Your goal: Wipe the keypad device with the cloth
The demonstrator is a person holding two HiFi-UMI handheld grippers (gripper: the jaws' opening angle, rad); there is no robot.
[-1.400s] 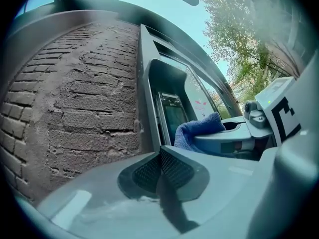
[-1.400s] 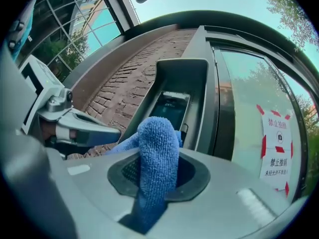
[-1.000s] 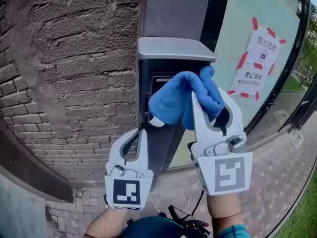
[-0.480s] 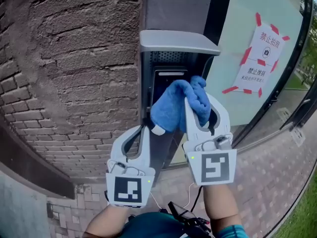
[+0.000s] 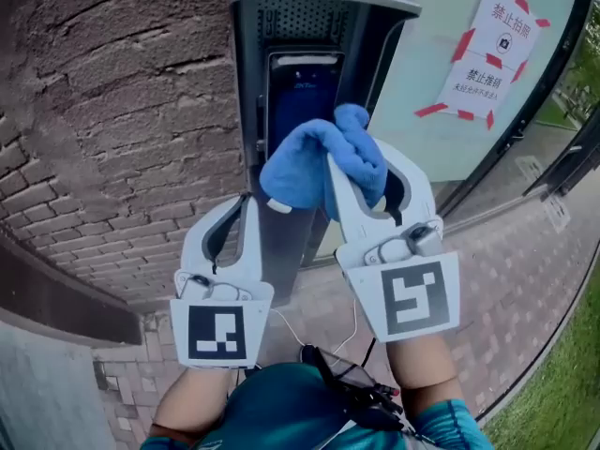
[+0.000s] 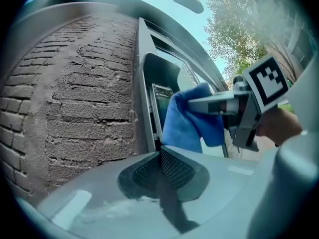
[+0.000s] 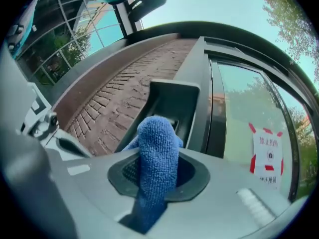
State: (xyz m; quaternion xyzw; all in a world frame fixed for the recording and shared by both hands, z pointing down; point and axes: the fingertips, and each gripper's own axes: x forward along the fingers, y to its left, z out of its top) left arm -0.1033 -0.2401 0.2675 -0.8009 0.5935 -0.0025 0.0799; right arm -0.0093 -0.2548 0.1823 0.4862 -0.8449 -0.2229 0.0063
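The keypad device (image 5: 246, 82) is a dark panel under a grey hood, fixed between a brick wall and a glass pane; its black screen (image 5: 302, 90) shows above the cloth. My right gripper (image 5: 359, 160) is shut on a bunched blue cloth (image 5: 314, 165), which is against the panel just below the screen. My left gripper (image 5: 255, 204) is shut and holds nothing, with its tip beside the cloth's lower left edge. In the left gripper view the cloth (image 6: 185, 121) covers the panel's lower part (image 6: 155, 103). In the right gripper view the cloth (image 7: 157, 156) sticks up from between the jaws.
A rough brick wall (image 5: 122, 129) stands to the left of the device. To the right is a glass pane with a white notice (image 5: 492, 40) held by red tape. Below lies brick paving (image 5: 506, 279), with grass at the far right.
The right gripper has drawn the cloth down the device's face, uncovering the screen. The left gripper stays close beside it at the left. The head view has tilted, so the device sits higher.
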